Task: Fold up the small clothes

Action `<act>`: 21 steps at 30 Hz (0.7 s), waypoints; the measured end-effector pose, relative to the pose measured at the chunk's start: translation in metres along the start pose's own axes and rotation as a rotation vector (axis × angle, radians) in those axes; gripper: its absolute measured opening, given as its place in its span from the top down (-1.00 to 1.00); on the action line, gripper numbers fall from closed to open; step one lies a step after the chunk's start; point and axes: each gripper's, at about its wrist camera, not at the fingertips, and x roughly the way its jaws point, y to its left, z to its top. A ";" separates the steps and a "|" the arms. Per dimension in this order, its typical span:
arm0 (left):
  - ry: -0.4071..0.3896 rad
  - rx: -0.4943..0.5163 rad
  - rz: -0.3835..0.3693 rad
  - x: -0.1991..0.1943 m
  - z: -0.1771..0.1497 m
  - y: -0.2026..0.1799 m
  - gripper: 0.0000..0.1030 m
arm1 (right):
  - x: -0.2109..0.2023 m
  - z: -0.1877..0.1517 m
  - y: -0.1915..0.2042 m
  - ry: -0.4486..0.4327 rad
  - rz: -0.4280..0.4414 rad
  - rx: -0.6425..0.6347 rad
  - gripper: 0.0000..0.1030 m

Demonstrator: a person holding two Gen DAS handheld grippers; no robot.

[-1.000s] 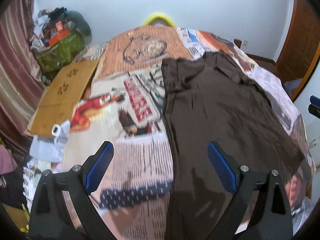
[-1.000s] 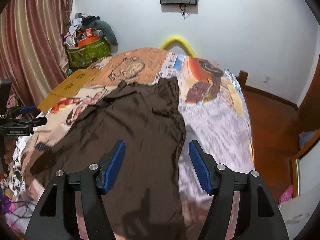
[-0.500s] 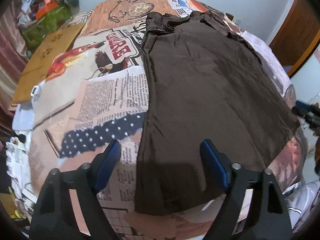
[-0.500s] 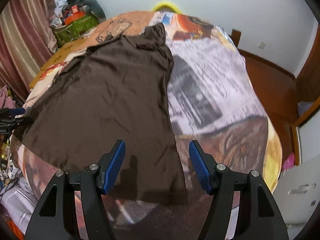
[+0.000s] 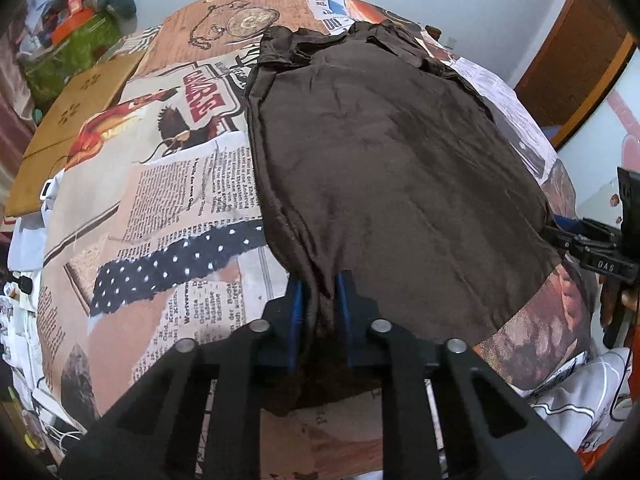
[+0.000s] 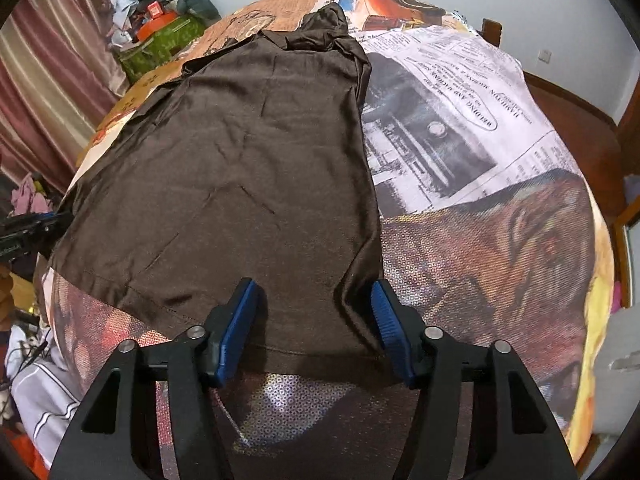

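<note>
A brown shirt (image 5: 380, 160) lies spread on the bed (image 5: 168, 208), filling each frame's centre. The left tool (image 5: 319, 292) — jaws just closed — pinches the hem's left corner, low centre. The right tool (image 6: 314, 308), closing, straddles the right corner — pads not yet pressing.

Both my grippers have dropped toward the bedspread (image 5: 168, 216) since a second ago. My left gripper (image 5: 319, 296), wide apart then, has just been closing and now pinches the near left corner of the brown garment (image 5: 392, 160), bunching the cloth between its blue pads. My right gripper (image 6: 316, 312) has just been closing too; its pads straddle the garment's near right corner, not yet pressing.
</note>
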 end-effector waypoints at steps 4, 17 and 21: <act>-0.001 -0.015 0.000 -0.001 0.001 0.003 0.82 | 0.000 -0.001 0.007 -0.018 0.004 -0.019 0.54; -0.094 -0.046 0.042 -0.024 0.021 0.019 0.92 | -0.012 0.014 0.010 -0.091 0.007 -0.036 0.82; -0.155 -0.037 0.060 -0.038 0.038 0.017 0.92 | -0.027 0.028 0.017 -0.157 0.001 -0.065 0.82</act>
